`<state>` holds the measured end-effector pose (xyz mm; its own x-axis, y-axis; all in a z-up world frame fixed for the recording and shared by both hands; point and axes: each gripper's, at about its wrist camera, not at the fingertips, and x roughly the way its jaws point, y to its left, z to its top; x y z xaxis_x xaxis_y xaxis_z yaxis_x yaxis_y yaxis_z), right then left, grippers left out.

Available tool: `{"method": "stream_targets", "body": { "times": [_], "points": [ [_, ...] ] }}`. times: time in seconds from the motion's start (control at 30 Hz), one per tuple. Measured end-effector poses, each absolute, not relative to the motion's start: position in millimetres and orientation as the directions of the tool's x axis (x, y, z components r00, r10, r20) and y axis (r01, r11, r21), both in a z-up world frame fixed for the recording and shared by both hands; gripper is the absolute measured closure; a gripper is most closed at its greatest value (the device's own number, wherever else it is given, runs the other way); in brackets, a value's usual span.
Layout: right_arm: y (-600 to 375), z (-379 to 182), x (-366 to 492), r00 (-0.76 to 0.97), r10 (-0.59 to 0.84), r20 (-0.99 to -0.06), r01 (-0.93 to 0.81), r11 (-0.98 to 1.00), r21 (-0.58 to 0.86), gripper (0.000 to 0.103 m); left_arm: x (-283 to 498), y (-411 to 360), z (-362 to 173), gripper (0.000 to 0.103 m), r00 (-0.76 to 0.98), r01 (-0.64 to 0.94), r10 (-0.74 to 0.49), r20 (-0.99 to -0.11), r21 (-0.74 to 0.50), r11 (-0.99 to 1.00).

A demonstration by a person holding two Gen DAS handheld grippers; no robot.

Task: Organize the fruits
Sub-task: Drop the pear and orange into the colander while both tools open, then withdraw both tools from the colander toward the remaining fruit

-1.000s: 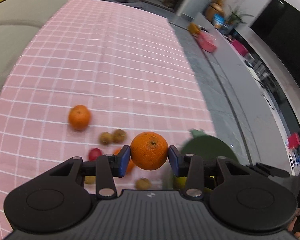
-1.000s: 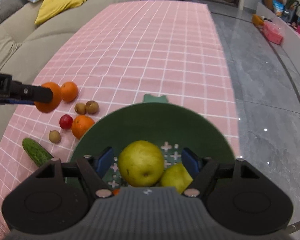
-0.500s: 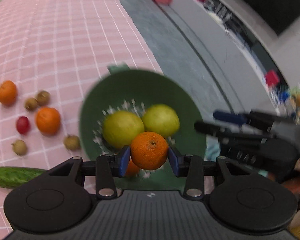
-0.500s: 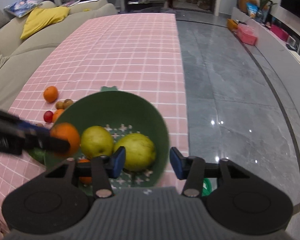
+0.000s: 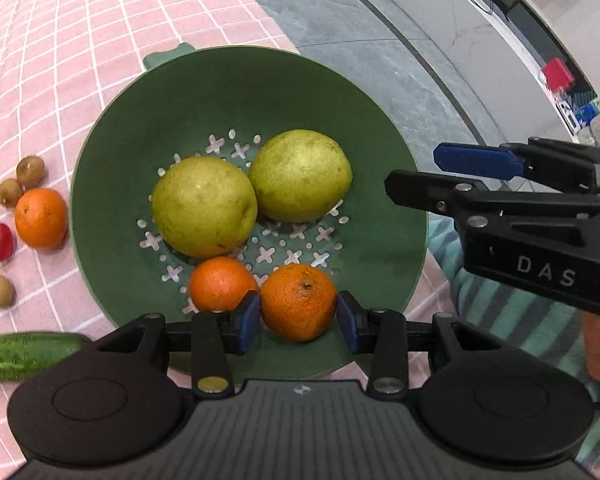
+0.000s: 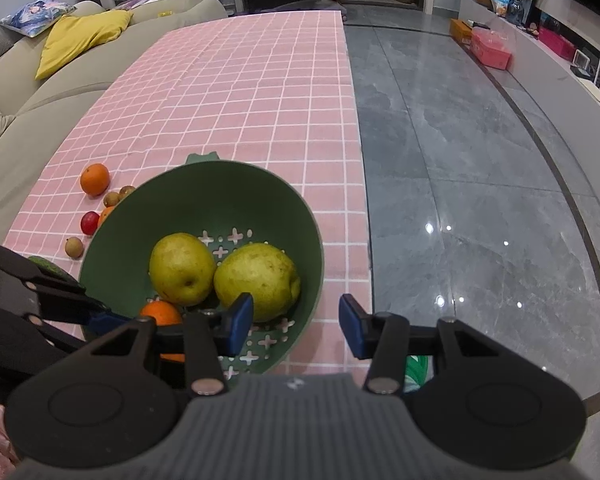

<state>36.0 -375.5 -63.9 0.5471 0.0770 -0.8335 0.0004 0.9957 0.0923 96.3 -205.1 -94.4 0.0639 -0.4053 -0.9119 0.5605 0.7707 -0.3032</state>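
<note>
The left gripper grips an orange low over the near side of the green bowl, beside two pears; the right gripper stands part open, empty, right of the bowl; next step: release the orange, then fetch fruit lying left of the bowl.

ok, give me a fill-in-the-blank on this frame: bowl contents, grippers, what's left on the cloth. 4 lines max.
1. The left gripper is shut on an ____.
2. The green bowl holds two pears and one loose ____.
3. The right gripper holds ____.
4. The long green thing lying on the cloth beside the bowl is a ____.

Missing words: orange; orange; nothing; cucumber
</note>
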Motion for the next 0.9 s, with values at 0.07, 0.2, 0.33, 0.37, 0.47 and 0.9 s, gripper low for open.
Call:
{"method": "stream_targets", "body": {
  "times": [0.07, 0.2, 0.33, 0.37, 0.47, 0.9],
  "points": [
    [-376, -64, 36, 0.545, 0.079, -0.835, 0.002, 0.995, 0.096, 0.057, 98, -205, -96, 0.056, 0.052, 0.54, -0.418, -0.907, -0.327, 0.775],
    [-376, -66, 35, 0.536, 0.079, -0.841, 0.003, 0.995, 0.095, 0.057, 101, -206, -98, 0.056, 0.043, 0.521, -0.429, -0.902, -0.346, 0.78],
    [-376, -64, 34, 0.533, 0.085, -0.842, 0.007, 0.995, 0.104, 0.057, 100, -206, -100, 0.053, 0.037, 0.522, -0.423, -0.905, -0.344, 0.781],
    [-376, -63, 34, 0.532, 0.086, -0.842, 0.01, 0.994, 0.108, 0.057, 100, -205, -101, 0.053, 0.038, 0.516, -0.43, -0.902, -0.351, 0.781],
    [-375, -60, 32, 0.533, 0.083, -0.842, 0.018, 0.994, 0.109, 0.057, 101, -202, -99, 0.053, 0.036, 0.501, -0.456, -0.889, -0.379, 0.778],
    [-364, -41, 22, 0.601, 0.08, -0.795, 0.085, 0.983, 0.163, 0.05, 101, -150, -41, 0.052, 0.268, 0.468, -0.455, -0.849, -0.298, 0.832]
  ]
}}
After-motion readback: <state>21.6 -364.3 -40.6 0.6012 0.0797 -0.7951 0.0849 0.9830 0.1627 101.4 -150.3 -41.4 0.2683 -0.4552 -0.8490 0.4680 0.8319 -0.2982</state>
